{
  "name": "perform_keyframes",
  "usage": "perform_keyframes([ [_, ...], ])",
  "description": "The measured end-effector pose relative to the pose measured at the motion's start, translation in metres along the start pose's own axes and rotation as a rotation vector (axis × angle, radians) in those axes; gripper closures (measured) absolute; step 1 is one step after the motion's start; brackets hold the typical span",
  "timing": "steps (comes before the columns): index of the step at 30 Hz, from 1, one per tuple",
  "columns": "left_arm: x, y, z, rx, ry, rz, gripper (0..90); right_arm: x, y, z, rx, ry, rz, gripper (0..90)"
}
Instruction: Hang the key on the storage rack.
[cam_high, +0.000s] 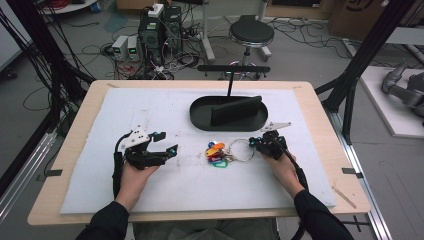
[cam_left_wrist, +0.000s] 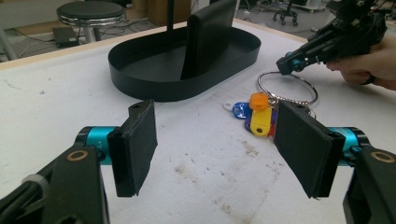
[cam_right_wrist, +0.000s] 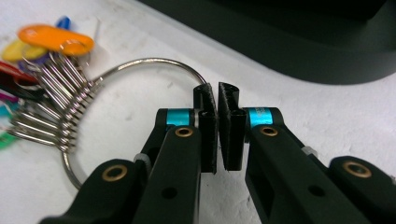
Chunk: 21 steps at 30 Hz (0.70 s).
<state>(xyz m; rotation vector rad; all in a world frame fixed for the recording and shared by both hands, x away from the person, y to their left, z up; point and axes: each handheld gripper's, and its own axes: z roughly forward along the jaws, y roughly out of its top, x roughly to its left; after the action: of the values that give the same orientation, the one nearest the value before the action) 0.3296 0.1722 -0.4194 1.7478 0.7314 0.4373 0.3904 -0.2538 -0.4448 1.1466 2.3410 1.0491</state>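
The black oval tray (cam_high: 200, 117) sits toward the far middle of the white mat (cam_high: 165, 192), with an upright black slab (cam_high: 235, 111) standing inside it, and everything else is placed from that tray. The mat covers most of the wooden table (cam_high: 320, 120), leaving a bare wood margin along each edge; the far rim of the tray lies close to the mat's far edge, while the near side and the left half of the mat are open, stained here and there but free of objects. Just in front of the tray's near rim lies the large metal key ring (cam_high: 242, 150), threaded with coloured key tags (cam_high: 216, 153) in orange, yellow, blue and red that fan out to the ring's left. No writing can be read on the tags or the tray. The right gripper (cam_high: 254, 142) comes in from the tray's near right, its pads nearly together and pinched onto the wire of the ring at its right side, as the right gripper view shows (cam_right_wrist: 218, 100). The left gripper (cam_high: 167, 143) hovers over bare mat well to the tray's near left, its pads (cam_left_wrist: 140, 144) spread wide and empty, the tags lying beyond them.
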Motion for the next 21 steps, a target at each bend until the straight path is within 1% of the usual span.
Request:
perform_keyframes([
  [1,0.000,0.000,0.000,0.000,0.000,0.000,30.4,0.000,0.000,0.000,0.000,0.000,0.000,87.9],
  [2,0.000,0.000,0.000,0.000,0.001,0.000,30.4,0.000,0.000,-0.002,-0.009,0.006,0.007,87.9],
  [3,0.000,0.000,0.000,-0.003,0.000,-0.002,30.3,0.000,0.001,-0.005,-0.033,0.021,0.016,87.9],
  [4,0.000,0.000,0.000,-0.003,0.000,-0.002,30.4,0.000,0.001,-0.005,-0.033,0.021,0.016,87.9],
  [5,0.000,0.000,0.000,-0.003,-0.001,0.000,30.4,0.000,0.002,-0.007,-0.053,0.032,0.024,87.9],
  [6,0.000,0.001,0.000,-0.005,-0.001,-0.001,30.4,0.000,0.002,-0.007,-0.053,0.032,0.024,87.9],
  [9,-0.001,0.001,0.001,-0.005,-0.001,0.001,30.4,0.000,0.003,-0.011,-0.082,0.054,0.033,87.9],
  [11,-0.001,0.001,0.001,-0.007,-0.002,-0.003,30.3,0.000,0.003,-0.014,-0.102,0.071,0.044,87.9],
  [12,-0.001,0.001,0.002,-0.008,-0.003,-0.001,30.4,0.000,0.003,-0.016,-0.120,0.091,0.058,87.8],
  [13,-0.001,0.001,0.002,-0.008,-0.003,-0.002,30.3,0.000,0.004,-0.016,-0.129,0.095,0.059,87.8],
  [14,-0.001,0.001,0.002,-0.009,-0.004,-0.002,30.3,0.000,0.004,-0.017,-0.135,0.107,0.066,87.8],
  [15,-0.001,0.001,0.002,-0.009,-0.004,-0.002,30.3,0.000,0.004,-0.017,-0.135,0.107,0.066,87.8],
  [16,-0.001,0.001,0.002,-0.010,-0.004,-0.004,30.3,0.000,0.004,-0.018,-0.151,0.125,0.072,87.8],
  [17,-0.001,0.001,0.002,-0.011,-0.004,-0.005,30.3,0.000,0.004,-0.019,-0.154,0.135,0.077,87.7],
  [18,-0.001,0.001,0.002,-0.012,-0.004,-0.004,30.3,0.000,0.004,-0.019,-0.154,0.135,0.077,87.7],
  [20,-0.001,0.001,0.002,-0.014,-0.007,-0.006,30.3,0.001,0.005,-0.021,-0.175,0.169,0.096,87.6],
  [21,-0.001,0.001,0.002,-0.014,-0.007,-0.006,30.3,0.001,0.005,-0.021,-0.175,0.169,0.096,87.6],
])
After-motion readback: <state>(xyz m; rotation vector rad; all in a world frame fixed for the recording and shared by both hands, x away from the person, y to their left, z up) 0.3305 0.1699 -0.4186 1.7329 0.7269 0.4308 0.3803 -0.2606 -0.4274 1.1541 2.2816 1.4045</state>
